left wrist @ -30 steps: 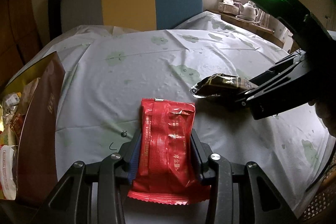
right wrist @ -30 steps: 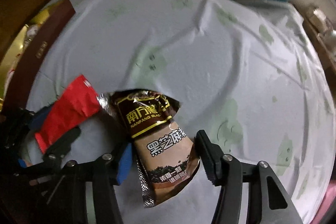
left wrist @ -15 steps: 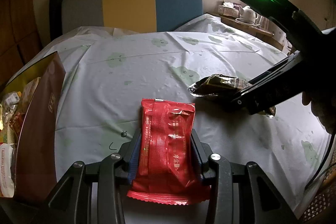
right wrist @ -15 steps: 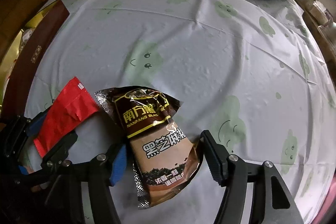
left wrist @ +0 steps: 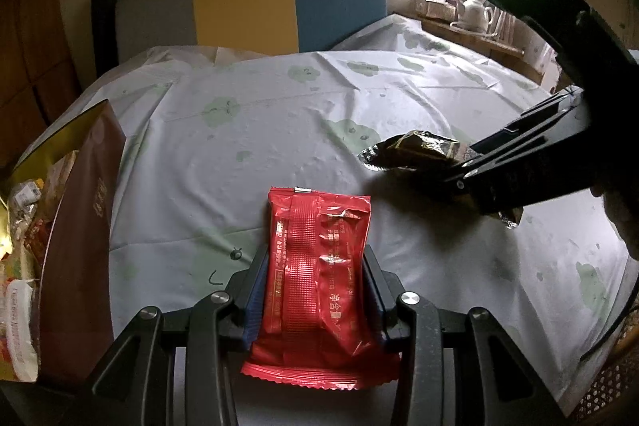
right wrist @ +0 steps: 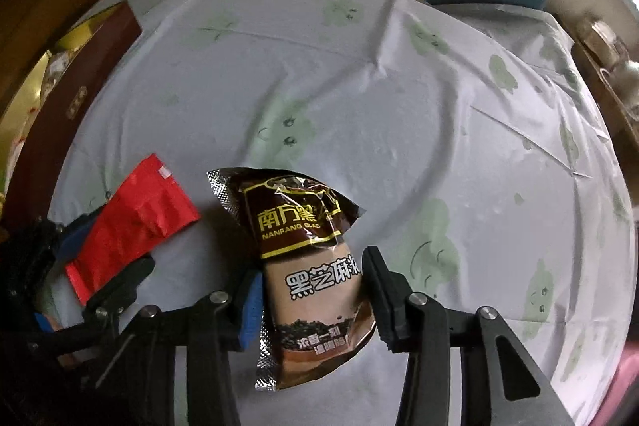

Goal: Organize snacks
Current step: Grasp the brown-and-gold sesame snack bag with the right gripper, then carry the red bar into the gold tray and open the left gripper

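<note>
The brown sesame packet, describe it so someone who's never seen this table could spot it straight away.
On the round table with the pale cloud-print cloth, look at the near edge, where the right gripper clamps the brown sesame packet. The red packet in the left gripper lies beside it; only the brown one has gold-framed lettering and silver crimped edges.

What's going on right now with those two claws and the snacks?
Left gripper shut on red packet. Right gripper shut on brown sachet. Snack box at left, path unobstructed.

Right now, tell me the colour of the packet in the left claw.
Red, with gold print. The red packet shows best in the left wrist view, gripped by the left claw.
</note>
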`<state>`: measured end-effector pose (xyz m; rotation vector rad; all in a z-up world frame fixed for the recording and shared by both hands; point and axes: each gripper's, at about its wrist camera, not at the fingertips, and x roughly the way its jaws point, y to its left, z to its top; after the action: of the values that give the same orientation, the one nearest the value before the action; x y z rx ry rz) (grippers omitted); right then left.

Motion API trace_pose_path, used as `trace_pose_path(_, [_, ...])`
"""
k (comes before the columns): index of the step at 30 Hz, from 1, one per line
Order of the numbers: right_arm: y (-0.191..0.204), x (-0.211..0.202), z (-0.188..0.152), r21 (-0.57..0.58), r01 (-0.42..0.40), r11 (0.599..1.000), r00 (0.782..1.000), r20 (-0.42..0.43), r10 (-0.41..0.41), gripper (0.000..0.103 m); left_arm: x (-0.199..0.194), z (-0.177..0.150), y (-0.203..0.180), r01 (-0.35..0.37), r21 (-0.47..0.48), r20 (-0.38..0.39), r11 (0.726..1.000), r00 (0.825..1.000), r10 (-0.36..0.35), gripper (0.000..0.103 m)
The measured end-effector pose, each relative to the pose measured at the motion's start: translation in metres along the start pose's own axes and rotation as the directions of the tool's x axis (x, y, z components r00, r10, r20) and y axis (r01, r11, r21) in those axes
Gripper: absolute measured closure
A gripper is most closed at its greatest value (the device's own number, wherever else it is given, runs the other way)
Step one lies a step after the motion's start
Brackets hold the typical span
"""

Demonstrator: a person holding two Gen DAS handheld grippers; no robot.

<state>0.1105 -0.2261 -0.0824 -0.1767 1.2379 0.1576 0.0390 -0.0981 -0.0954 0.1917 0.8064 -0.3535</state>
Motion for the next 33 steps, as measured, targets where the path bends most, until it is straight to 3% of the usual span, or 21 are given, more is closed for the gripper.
trace_pose_path(7, [-0.007, 0.006, 0.005, 0.063, -0.053, 0.997, 0.997, -0.059, 0.057, 0.056, 0.004, 0.008, -0.004, -0.035, -0.008, -0.067, 0.999, 0.997, 0.034, 0.06])
trace_pose_path(13, [-0.007, 0.006, 0.006, 0.079, -0.076, 0.994, 0.995, -0.06, 0.081, 0.056, 0.006, 0.011, -0.005, -0.041, -0.006, -0.098, 0.999, 0.994, 0.04, 0.06])
trace_pose_path(19, [-0.006, 0.006, -0.001, 0.053, -0.066, 0.996, 0.997, -0.031, 0.068, 0.056, 0.005, 0.006, -0.007, -0.06, -0.012, -0.064, 0.998, 0.996, 0.059, 0.06])
trace_pose_path(25, [-0.001, 0.003, -0.01, 0.012, -0.057, 0.998, 0.998, -0.019, 0.057, 0.055, -0.001, 0.008, -0.002, -0.021, -0.009, -0.073, 1.0, 0.997, 0.02, 0.062])
trace_pose_path(33, [0.004, 0.0, -0.018, -0.037, -0.027, 0.999, 0.999, 0.034, 0.029, 0.055, -0.048, 0.025, 0.014, 0.029, -0.077, 0.008, 0.997, 1.0, -0.028, 0.062])
